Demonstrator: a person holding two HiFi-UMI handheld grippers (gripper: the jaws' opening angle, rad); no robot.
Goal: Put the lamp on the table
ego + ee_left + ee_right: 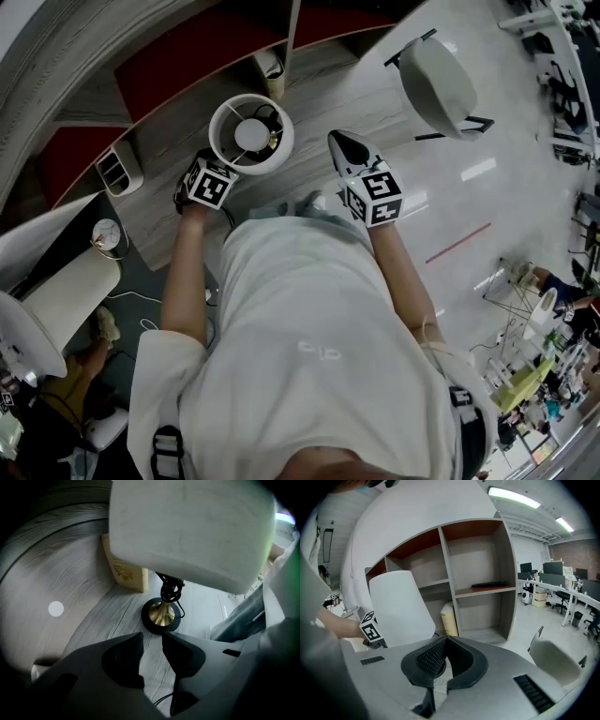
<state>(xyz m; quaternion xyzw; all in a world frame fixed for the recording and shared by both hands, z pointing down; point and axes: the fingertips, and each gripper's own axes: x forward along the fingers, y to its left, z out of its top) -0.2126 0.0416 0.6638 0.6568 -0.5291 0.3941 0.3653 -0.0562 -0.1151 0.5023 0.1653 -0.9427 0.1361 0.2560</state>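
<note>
The lamp stands upright on the wood-grain table [323, 89]. From above I look down into its white drum shade [251, 134]. Under the shade [192, 531], the brass stem rises from a round black base [161, 616] with the cord coiled round it. My left gripper [217, 173] is beside the shade's near left edge. In its own view, the left gripper [152, 637] is open just short of the base, with nothing between its jaws. My right gripper [336, 141] hovers to the right of the lamp. The right gripper [444, 639] is shut and empty, and the shade [401, 609] is at its left.
A cream box [124, 571] stands on the table just behind the lamp. Shelves with red backs [478, 573] rise behind it. A white chair [438, 84] is on the floor at the right. A small clock [106, 234] sits at the left. A black cable [164, 699] runs under the left gripper.
</note>
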